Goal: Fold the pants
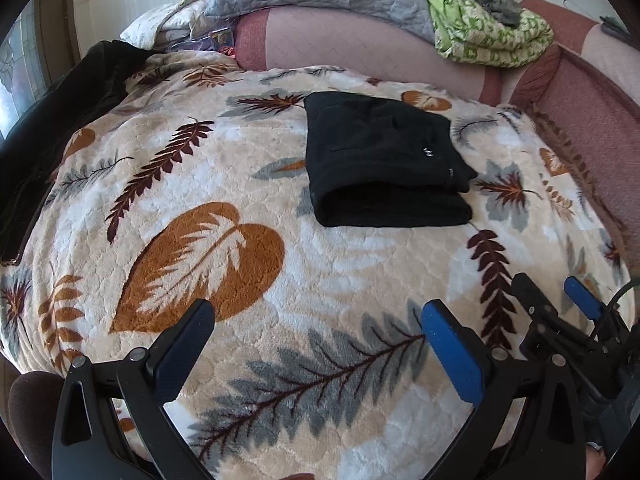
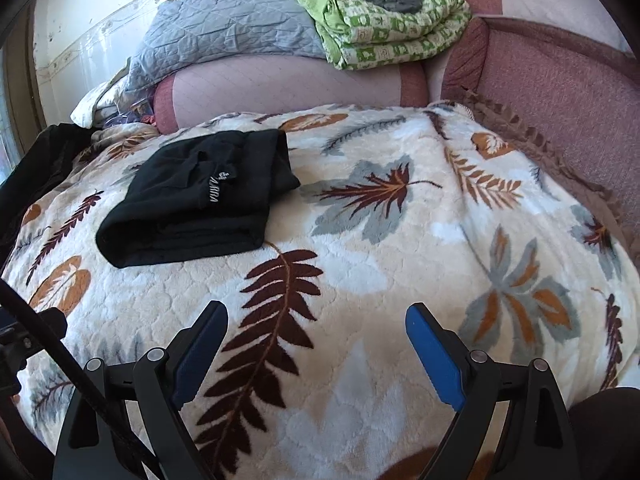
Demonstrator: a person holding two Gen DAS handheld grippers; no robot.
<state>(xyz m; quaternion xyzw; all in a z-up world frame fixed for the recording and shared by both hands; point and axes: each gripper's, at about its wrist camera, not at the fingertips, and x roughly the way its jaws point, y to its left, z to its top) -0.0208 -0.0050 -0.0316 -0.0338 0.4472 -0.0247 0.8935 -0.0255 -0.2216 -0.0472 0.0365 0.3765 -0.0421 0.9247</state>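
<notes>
Black pants (image 1: 380, 160) folded compact on leaf blanket (image 1: 248, 184), apparently done | left gripper (image 1: 316, 320), right gripper (image 2: 316, 320): jaws wide, empty, well clear | dark garment (image 1: 60, 112) at edge, unidentifiable.

Bright, soft daylight enters from the left; shadows are faint. Both views are sharp, with strong fisheye bending and dark vignetted corners.

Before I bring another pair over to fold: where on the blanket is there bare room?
Free: the leaf-print blanket between the folded black pants and the pink sofa arm, plus the near stretch ahead of both open grippers. Crowded: the far-left edge, where dark clothing lies, and the sofa back under piled quilts.
</notes>
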